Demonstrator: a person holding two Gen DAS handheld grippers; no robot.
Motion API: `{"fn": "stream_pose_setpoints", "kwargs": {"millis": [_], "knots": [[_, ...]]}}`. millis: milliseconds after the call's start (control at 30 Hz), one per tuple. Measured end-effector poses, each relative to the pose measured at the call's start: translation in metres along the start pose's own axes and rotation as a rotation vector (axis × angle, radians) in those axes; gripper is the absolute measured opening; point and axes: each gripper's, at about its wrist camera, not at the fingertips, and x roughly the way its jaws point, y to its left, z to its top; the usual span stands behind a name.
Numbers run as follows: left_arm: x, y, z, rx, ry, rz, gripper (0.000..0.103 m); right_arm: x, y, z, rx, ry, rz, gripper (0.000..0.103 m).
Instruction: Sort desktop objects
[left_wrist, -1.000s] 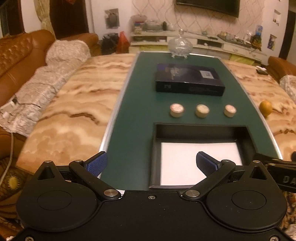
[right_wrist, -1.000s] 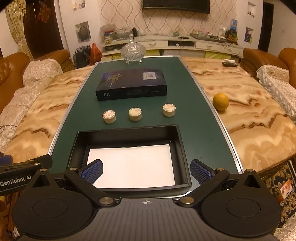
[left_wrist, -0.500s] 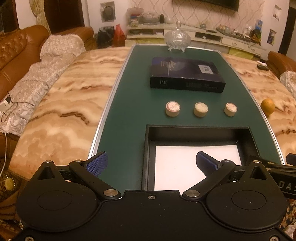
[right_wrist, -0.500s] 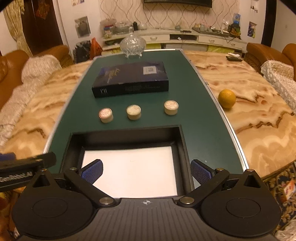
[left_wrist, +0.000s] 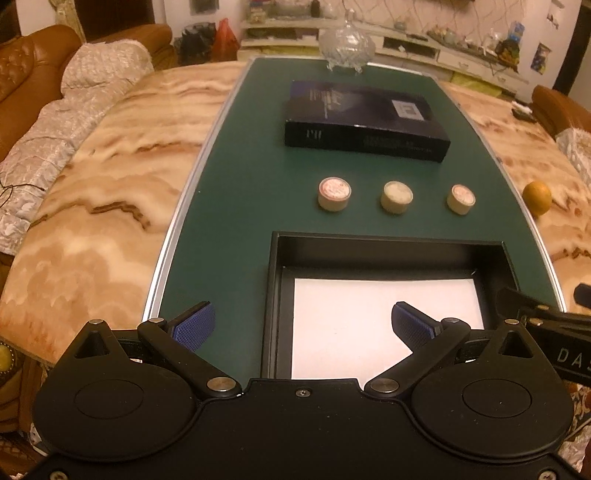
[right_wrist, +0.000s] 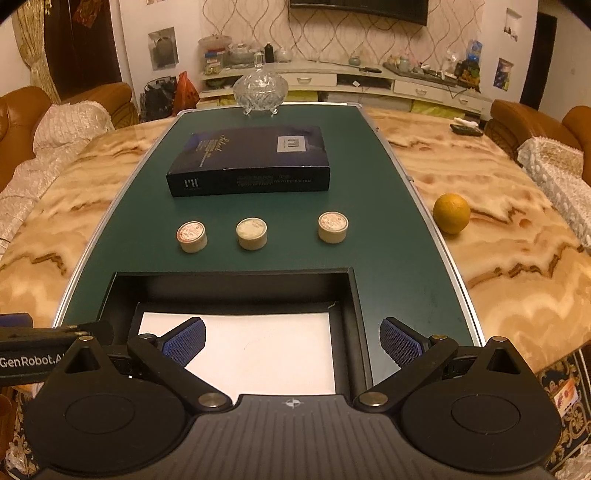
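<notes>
Three small round cream containers stand in a row on the green mat: left (left_wrist: 334, 193) (right_wrist: 191, 236), middle (left_wrist: 396, 196) (right_wrist: 252, 232), right (left_wrist: 460, 198) (right_wrist: 332, 226). Behind them lies a dark blue book (left_wrist: 364, 120) (right_wrist: 251, 158). In front is a black tray (left_wrist: 275, 295) (right_wrist: 354, 317) lined with white paper. My left gripper (left_wrist: 302, 325) is open and empty over the tray's near left edge. My right gripper (right_wrist: 293, 341) is open and empty over the tray's near side.
A glass lidded bowl (left_wrist: 346, 44) (right_wrist: 260, 88) stands at the mat's far end. An orange (left_wrist: 536, 197) (right_wrist: 451, 213) lies on the marble table (right_wrist: 509, 236) right of the mat. Brown sofas with lace covers flank the table. A remote (right_wrist: 466, 130) lies far right.
Both grippers have moved forward and nearer the table; the containers and book look closer. Both stay open. No object has moved.
</notes>
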Motion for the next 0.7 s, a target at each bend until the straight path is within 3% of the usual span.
{"fn": "stream_pose_setpoints", "kwargs": {"millis": [267, 400, 700], "knots": [[0.015, -0.01, 0.017, 0.025, -0.005, 0.046, 0.103, 0.021, -0.001, 0.013, -0.016, 0.0, -0.005, 0.103], [0.028, -0.012, 0.029, 0.015, 0.003, 0.036, 0.103, 0.032, -0.002, 0.018, -0.034, -0.016, -0.021, 0.103], [0.065, -0.021, 0.057, -0.005, 0.0, -0.004, 0.103, 0.064, -0.022, 0.04, 0.047, 0.017, 0.043, 0.103]]}}
